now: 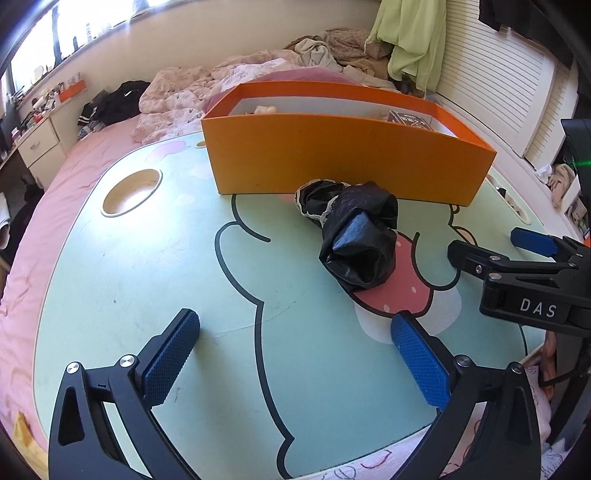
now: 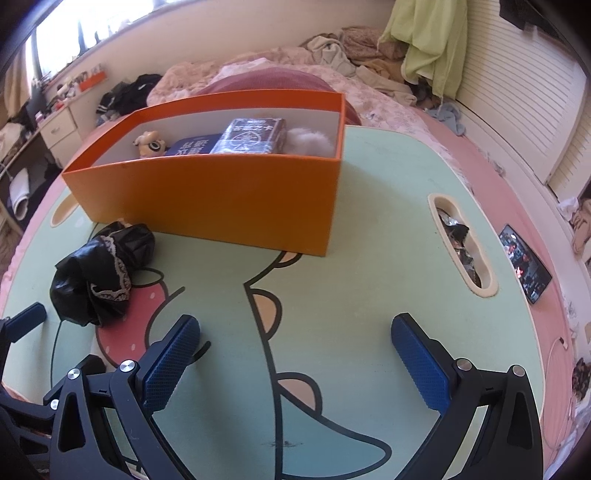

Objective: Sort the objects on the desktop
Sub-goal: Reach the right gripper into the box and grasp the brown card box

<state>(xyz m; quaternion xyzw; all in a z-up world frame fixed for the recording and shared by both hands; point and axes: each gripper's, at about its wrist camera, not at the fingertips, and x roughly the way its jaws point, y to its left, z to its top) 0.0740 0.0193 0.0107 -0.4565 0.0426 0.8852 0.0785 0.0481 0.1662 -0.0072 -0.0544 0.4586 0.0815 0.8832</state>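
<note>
Black bag (image 1: 356, 242) just beside orange box (image 1: 343, 158) | both tools (image 1: 295, 354) (image 2: 295, 356) wide apart, empty

I'm looking across a bedroom. Bright daylight pours through the wide window (image 1: 55, 33) high on the left, above a cream wall. Below it stands a white drawer unit (image 1: 38, 144). A pink-sheeted bed (image 1: 74, 173) carries rumpled bedding (image 2: 258, 70), and white louvred doors (image 2: 517, 99) line the right.
</note>
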